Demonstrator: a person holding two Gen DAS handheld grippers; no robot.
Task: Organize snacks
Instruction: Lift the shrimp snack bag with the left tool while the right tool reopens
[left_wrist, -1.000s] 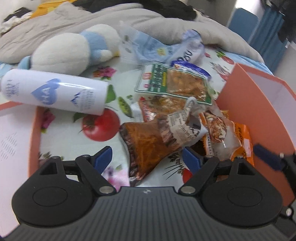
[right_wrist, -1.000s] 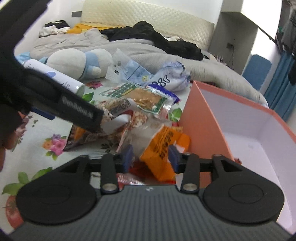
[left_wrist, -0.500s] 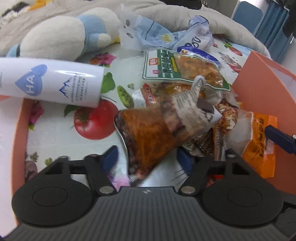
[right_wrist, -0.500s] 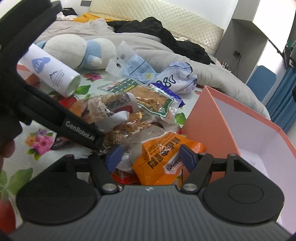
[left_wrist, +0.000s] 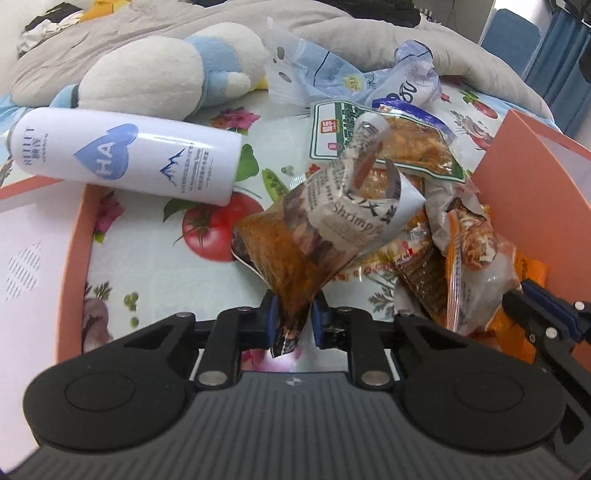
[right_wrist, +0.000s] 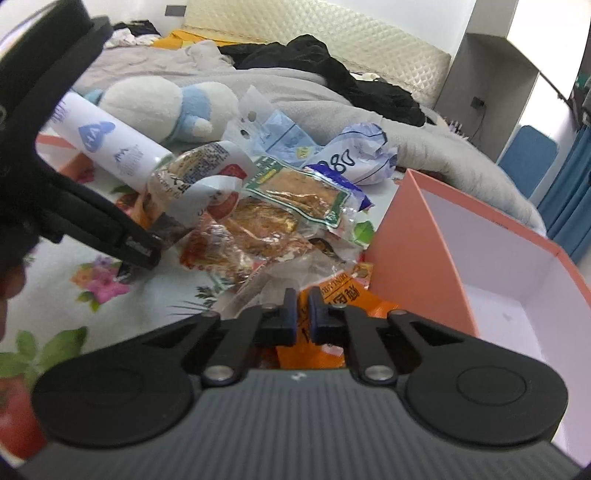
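Observation:
A brown shrimp snack bag (left_wrist: 306, 240) with newsprint wrapping tilts up from the flowered cloth, its lower end between the pads of my left gripper (left_wrist: 293, 317). Those jaws are closing and pinch the bag. An orange snack packet (right_wrist: 347, 299) lies at the near edge of a snack pile, beside the salmon box (right_wrist: 417, 236). My right gripper (right_wrist: 299, 310) is closing too, and its pads squeeze the packet's edge. In the right wrist view the shrimp bag (right_wrist: 199, 173) stands at the left. A green-edged packet (left_wrist: 388, 144) and clear wrappers lie further back.
A white spray bottle (left_wrist: 125, 158) lies on its side to the left, with a white and blue plush toy (left_wrist: 159, 70) behind it. A salmon lid (left_wrist: 75, 258) sits at the left edge. Crumpled blue-white bags (left_wrist: 406, 85) and a grey blanket (right_wrist: 295, 96) lie beyond.
Both grippers have gone from wide apart to pinched: the left on the shrimp bag's lower end, the right on the orange packet. The shrimp bag now tilts up more.

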